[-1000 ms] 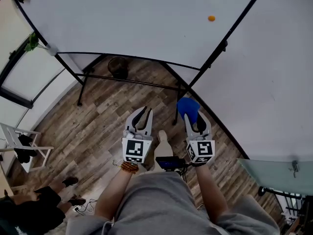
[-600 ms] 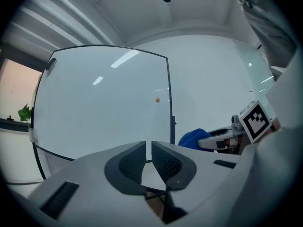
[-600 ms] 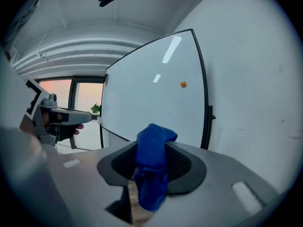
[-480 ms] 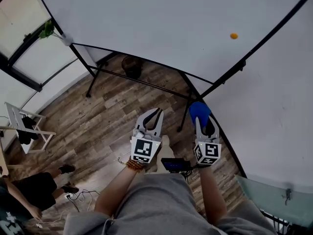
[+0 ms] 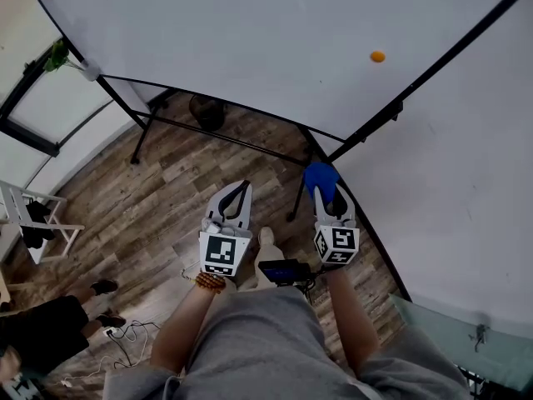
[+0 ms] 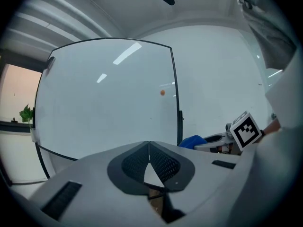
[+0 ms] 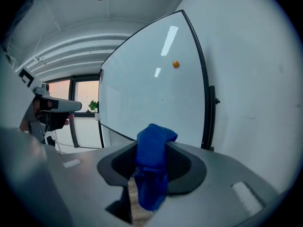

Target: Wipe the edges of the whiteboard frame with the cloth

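The whiteboard (image 5: 250, 32) on a black frame (image 5: 216, 105) fills the top of the head view, with an orange magnet (image 5: 378, 56) on it. My right gripper (image 5: 323, 192) is shut on a blue cloth (image 5: 320, 178), held low, short of the frame's lower right corner (image 5: 333, 150). In the right gripper view the cloth (image 7: 152, 162) bulges out between the pads, and the frame's right edge (image 7: 204, 93) stands ahead. My left gripper (image 5: 237, 192) hangs beside it, shut and empty; its pads (image 6: 161, 163) meet, and it faces the board (image 6: 104, 103).
The board's stand legs (image 5: 137, 144) rest on the wooden floor (image 5: 166, 198), with a dark round bin (image 5: 206, 111) under the board. A white wall (image 5: 450, 157) runs along the right. A white rack (image 5: 25, 223), a person's legs (image 5: 50, 332) and cables (image 5: 125, 336) are at the left.
Both grippers have drifted a little left and up in the head view as the view shifted. The right gripper has kept the cloth; the left has stayed shut.
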`<control>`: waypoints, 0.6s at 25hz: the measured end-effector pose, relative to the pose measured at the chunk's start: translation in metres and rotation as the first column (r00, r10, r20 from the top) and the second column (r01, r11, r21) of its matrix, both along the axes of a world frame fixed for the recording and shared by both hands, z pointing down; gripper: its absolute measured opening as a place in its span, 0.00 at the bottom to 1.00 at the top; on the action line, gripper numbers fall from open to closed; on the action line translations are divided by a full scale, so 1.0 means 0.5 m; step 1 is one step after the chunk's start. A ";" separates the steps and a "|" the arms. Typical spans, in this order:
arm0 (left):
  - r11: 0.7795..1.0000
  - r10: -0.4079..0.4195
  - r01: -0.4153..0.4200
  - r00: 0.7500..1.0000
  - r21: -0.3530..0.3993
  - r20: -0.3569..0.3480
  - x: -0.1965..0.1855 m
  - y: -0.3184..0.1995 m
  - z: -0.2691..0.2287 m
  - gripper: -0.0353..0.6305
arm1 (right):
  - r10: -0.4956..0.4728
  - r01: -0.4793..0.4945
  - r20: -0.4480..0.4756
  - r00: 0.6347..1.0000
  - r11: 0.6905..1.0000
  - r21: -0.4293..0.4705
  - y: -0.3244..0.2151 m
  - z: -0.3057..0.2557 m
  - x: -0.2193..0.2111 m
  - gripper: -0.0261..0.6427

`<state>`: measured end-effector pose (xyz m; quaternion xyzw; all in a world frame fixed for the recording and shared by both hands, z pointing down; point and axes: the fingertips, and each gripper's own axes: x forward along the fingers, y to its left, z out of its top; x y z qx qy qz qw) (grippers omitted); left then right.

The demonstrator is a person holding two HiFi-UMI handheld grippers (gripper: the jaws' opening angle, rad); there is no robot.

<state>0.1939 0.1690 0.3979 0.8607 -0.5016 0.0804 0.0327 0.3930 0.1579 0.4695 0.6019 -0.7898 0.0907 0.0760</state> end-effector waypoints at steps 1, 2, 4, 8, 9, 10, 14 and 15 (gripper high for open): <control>1.000 -0.001 0.001 1.000 -0.002 0.004 0.007 -0.006 0.003 0.07 | 0.000 0.000 0.002 1.000 1.000 -0.005 -0.011 0.009 0.009 0.29; 1.000 -0.002 0.002 1.000 -0.003 0.008 0.013 -0.012 0.005 0.07 | 0.000 0.000 0.003 1.000 1.000 -0.010 -0.021 0.018 0.018 0.29; 1.000 -0.003 0.003 1.000 -0.006 0.016 0.026 -0.024 0.009 0.07 | 0.001 -0.001 0.001 1.000 1.000 -0.023 -0.042 0.037 0.035 0.29; 1.000 -0.006 0.006 1.000 -0.013 0.030 0.054 -0.049 0.014 0.07 | 0.001 -0.001 -0.007 1.000 0.999 -0.047 -0.079 0.070 0.068 0.29; 1.000 -0.007 0.008 0.999 -0.014 0.033 0.060 -0.054 0.015 0.07 | -0.001 0.001 -0.009 1.000 0.999 -0.054 -0.086 0.079 0.076 0.29; 1.000 -0.009 0.009 0.999 -0.015 0.036 0.066 -0.059 0.015 0.07 | -0.004 0.003 -0.010 1.000 0.998 -0.061 -0.094 0.088 0.083 0.29; 1.000 -0.016 0.017 0.999 -0.019 0.051 0.087 -0.080 0.019 0.07 | -0.016 0.014 -0.015 1.000 0.996 -0.086 -0.128 0.129 0.108 0.29; 1.000 -0.020 0.021 0.998 -0.020 0.055 0.090 -0.084 0.020 0.07 | -0.017 0.016 -0.015 1.000 0.996 -0.090 -0.137 0.139 0.113 0.29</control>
